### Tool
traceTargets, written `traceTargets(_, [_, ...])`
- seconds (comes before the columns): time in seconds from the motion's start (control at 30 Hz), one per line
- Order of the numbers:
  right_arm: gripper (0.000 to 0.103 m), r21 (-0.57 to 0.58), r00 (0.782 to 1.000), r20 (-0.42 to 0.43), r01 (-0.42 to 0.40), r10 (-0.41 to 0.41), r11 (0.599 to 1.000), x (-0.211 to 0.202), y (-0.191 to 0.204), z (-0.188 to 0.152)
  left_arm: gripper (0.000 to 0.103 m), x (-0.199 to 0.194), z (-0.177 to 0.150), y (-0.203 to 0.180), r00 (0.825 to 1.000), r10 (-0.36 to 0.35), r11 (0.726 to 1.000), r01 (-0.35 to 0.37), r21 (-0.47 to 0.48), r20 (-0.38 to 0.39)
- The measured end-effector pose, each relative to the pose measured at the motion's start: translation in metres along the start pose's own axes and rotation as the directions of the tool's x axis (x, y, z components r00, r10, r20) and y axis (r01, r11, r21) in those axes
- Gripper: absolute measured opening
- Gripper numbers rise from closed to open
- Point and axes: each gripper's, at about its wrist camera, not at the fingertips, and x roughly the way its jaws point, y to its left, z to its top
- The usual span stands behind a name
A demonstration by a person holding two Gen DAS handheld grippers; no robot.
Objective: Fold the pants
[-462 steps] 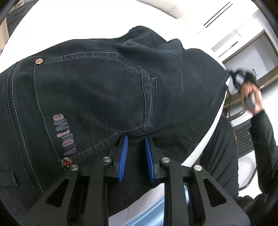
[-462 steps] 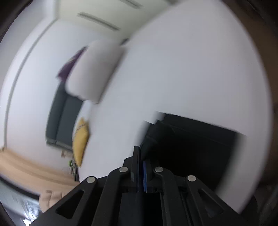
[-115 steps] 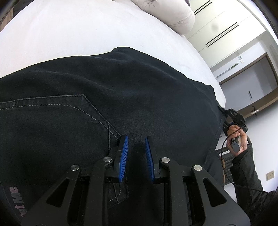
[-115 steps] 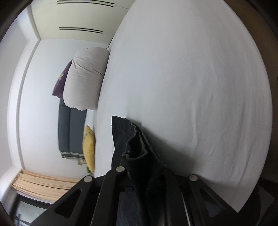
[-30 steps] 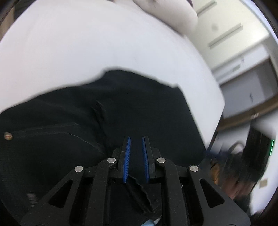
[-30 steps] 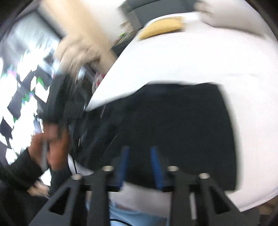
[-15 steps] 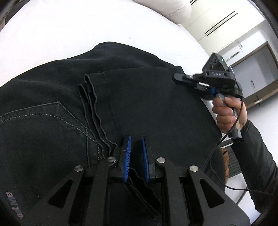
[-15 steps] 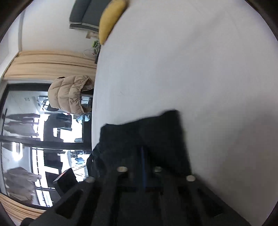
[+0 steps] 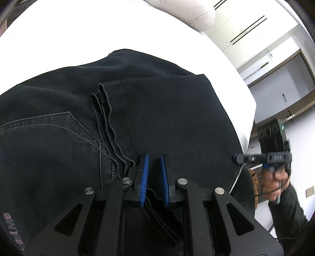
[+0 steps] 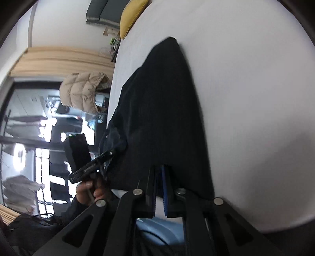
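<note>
Black pants [image 9: 167, 108] lie folded on the white bed [image 9: 78, 35], the leg part laid over the seat with its back pocket [image 9: 49, 137]. The stacked leg hems [image 9: 110, 110] run down into my left gripper [image 9: 153, 157], which is shut on them. In the right wrist view the pants [image 10: 163, 108] stretch away from my right gripper [image 10: 158, 167], whose blue pads stand almost together at the near folded edge with no cloth seen between them. From the left wrist view, the right gripper [image 9: 235, 157] points at the pants' right edge beside the bed.
A white pillow [image 9: 187, 13] lies at the far end of the bed. A yellow cushion [image 10: 132, 17] and a dark sofa sit beyond the bed, and a beige puffer jacket [image 10: 84, 88] hangs to the left. The person's hand [image 9: 277, 177] holds the right gripper off the mattress edge.
The right gripper dropped from above the pants' far right corner to the near right edge by the mattress side, rolling as it went. The left gripper kept its hold and place.
</note>
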Motion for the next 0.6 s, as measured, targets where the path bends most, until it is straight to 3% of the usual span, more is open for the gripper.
traceTargets(0.03, [0.0,0.015,1.0,0.019,-0.011,0.01,1.0,0.001,-0.005,-0.006,0.013,0.003,-0.002,-0.002,1.0,0.001,1.0,-0.001,0.0,0.005])
traceTargets(0.13, [0.0,0.064,0.996,0.075,-0.051,0.046,0.997,0.002,-0.022,-0.013,0.013,-0.006,-0.011,-0.004,1.0,0.013,1.0,-0.013,-0.001,0.028])
traceTargets(0.2, [0.001,0.055,0.995,0.096,-0.008,0.002,0.998,-0.002,-0.012,-0.013,0.013,-0.024,-0.017,-0.008,0.998,0.035,0.999,-0.035,-0.002,0.058])
traceTargets(0.23, [0.013,0.02,0.993,0.115,0.03,-0.033,0.999,-0.004,0.001,-0.013,0.013,-0.038,-0.022,-0.008,0.996,0.037,0.999,-0.037,0.002,0.083])
traceTargets(0.27, [0.033,-0.019,0.989,0.146,0.033,-0.03,0.999,-0.009,0.018,-0.015,0.013,-0.053,-0.03,-0.007,0.993,0.038,0.999,-0.039,0.005,0.111])
traceTargets(0.3, [0.05,-0.031,0.986,0.168,0.008,-0.003,0.999,-0.01,0.028,-0.016,0.013,-0.065,-0.037,-0.005,0.991,0.045,0.999,-0.046,0.001,0.13])
traceTargets(0.33, [0.074,-0.039,0.981,0.193,-0.025,0.032,0.999,-0.011,0.038,-0.017,0.013,-0.082,-0.048,0.001,0.986,0.056,0.998,-0.054,-0.016,0.155])
traceTargets(0.37, [0.083,-0.049,0.972,0.226,-0.051,0.061,0.997,-0.012,0.049,-0.019,0.015,-0.095,-0.057,0.006,0.983,0.058,0.998,-0.051,-0.039,0.176])
traceTargets(0.4, [0.083,-0.077,0.963,0.254,-0.072,0.09,0.994,-0.009,0.062,-0.02,0.017,-0.11,-0.068,0.014,0.979,0.059,0.996,-0.045,-0.072,0.196])
traceTargets(0.43, [0.083,-0.103,0.96,0.257,-0.09,0.114,0.991,-0.005,0.071,-0.02,0.027,-0.125,-0.08,0.024,0.975,0.069,0.992,-0.046,-0.114,0.213])
traceTargets(0.47, [0.083,-0.124,0.959,0.241,-0.118,0.146,0.985,0.006,0.083,-0.019,0.052,-0.141,-0.092,0.033,0.969,0.081,0.986,-0.044,-0.159,0.233])
traceTargets(0.53, [0.082,-0.126,0.959,0.22,-0.153,0.178,0.98,0.021,0.092,-0.016,0.085,-0.176,-0.12,0.054,0.944,0.095,0.967,-0.012,-0.255,0.317])
traceTargets(0.6, [0.077,-0.128,0.957,0.193,-0.193,0.216,0.973,0.04,0.1,-0.012,0.088,-0.209,-0.149,0.08,0.906,0.14,0.926,0.023,-0.376,0.4])
